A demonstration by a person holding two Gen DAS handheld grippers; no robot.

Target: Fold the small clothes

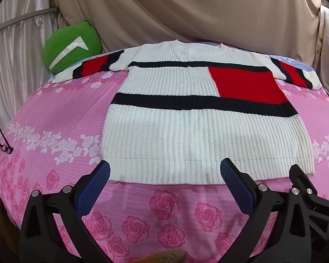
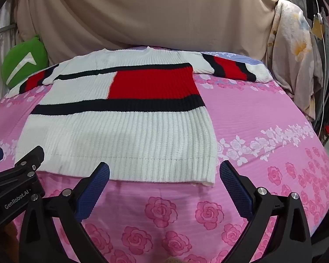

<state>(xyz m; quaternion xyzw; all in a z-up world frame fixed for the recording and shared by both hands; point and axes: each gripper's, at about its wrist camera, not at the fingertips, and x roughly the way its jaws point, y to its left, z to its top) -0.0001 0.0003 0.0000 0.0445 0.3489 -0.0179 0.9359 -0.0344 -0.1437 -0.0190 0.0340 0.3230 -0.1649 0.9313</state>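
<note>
The sweater (image 1: 199, 118) is laid flat on the bed (image 1: 54, 118), face up, with both sleeves spread out toward the far corners and the hem lying along the near edge. No fold can be seen yet, so the first fold looks like the step in hand. It would be done best if a sleeve and a side of the sweater were picked up together and brought over the middle, with the edge kept straight. The thick knit should be gripped well in from the edge, so that both layers are lifted and nothing slips. The knit is soft and heavy, so it may sag if it is lifted at one spot only. The left gripper (image 1: 164, 182) is held just in front of the hem, near its left part. Its fingers (image 1: 94, 186) are spread wide, and nothing is held or touched by them. The right gripper (image 2: 164, 182) is held in front of the hem's right corner. Its fingers (image 2: 234, 186) are spread wide too, and nothing is held. A green cushion (image 1: 72, 46) is seen at the far left corner of the bed.
</note>
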